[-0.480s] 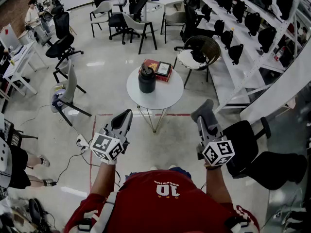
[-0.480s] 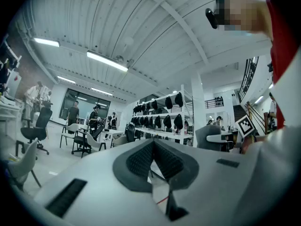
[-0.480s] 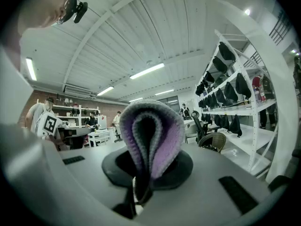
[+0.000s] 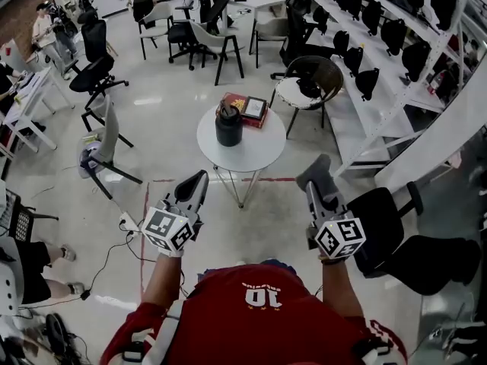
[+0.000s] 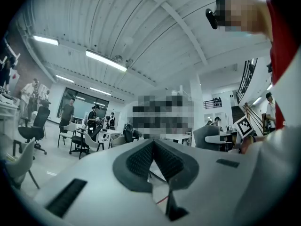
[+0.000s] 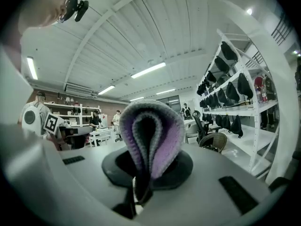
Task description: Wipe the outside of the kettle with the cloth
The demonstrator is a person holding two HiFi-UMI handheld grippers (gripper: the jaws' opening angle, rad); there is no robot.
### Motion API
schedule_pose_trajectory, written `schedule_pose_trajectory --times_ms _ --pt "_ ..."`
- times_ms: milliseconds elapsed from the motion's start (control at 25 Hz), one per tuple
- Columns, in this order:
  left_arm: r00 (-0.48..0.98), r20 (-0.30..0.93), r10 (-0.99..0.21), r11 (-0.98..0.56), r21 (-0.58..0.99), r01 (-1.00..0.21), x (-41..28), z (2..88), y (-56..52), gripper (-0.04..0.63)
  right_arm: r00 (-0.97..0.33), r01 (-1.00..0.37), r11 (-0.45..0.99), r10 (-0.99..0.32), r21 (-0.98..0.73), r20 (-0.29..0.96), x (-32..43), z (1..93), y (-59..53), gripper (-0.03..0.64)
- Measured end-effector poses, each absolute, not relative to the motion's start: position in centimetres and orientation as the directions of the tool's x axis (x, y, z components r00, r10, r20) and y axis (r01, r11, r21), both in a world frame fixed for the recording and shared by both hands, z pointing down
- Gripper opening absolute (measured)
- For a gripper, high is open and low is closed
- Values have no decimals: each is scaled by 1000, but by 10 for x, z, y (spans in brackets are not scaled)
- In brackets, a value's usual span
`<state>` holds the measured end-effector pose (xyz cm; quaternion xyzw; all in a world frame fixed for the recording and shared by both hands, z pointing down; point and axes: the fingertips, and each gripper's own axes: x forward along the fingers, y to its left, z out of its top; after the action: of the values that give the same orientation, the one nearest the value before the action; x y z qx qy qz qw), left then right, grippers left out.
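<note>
Left gripper (image 4: pixel 199 178): held low at the person's front left, jaws together with nothing between them, tips pointing forward toward the round white table (image 4: pixel 255 152). Kettle (image 4: pixel 228 128): dark, standing upright on the far-left part of the tabletop, long axis vertical; which way its spout faces cannot be told. It sits just beside a red book (image 4: pixel 240 99) and a small framed item (image 4: pixel 256 108) behind it. Both grippers are well apart from the kettle. Right gripper (image 4: pixel 319 190): held at the front right, jaws clamped on the cloth (image 4: pixel 313 170). The cloth is grey and purple, folded double, its rounded fold sticking forward past the jaw tips, long axis in line with the jaws.
</note>
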<state>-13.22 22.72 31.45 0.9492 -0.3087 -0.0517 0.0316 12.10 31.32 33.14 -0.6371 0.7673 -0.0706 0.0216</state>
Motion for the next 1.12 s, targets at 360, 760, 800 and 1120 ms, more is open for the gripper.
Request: schedule_pose_trajectory --times_ms 360,760,800,1120 --pt "810 -73 -582 -812 115 -573 -135 322 224 8 -200 -965 195 -980 -176 11 114 327 315 44" --pt "806 -61 -589 -805 134 -578 -127 334 201 8 -228 -961 218 -973 -171 42 118 338 286 44" --pt "805 -61 -591 -804 134 -580 -126 334 198 8 -232 -959 222 -972 -174 42 119 339 280 44" --pt "789 -42 -613 -787 123 -605 -115 330 159 8 -297 -939 286 -955 -194 28 125 337 216 44"
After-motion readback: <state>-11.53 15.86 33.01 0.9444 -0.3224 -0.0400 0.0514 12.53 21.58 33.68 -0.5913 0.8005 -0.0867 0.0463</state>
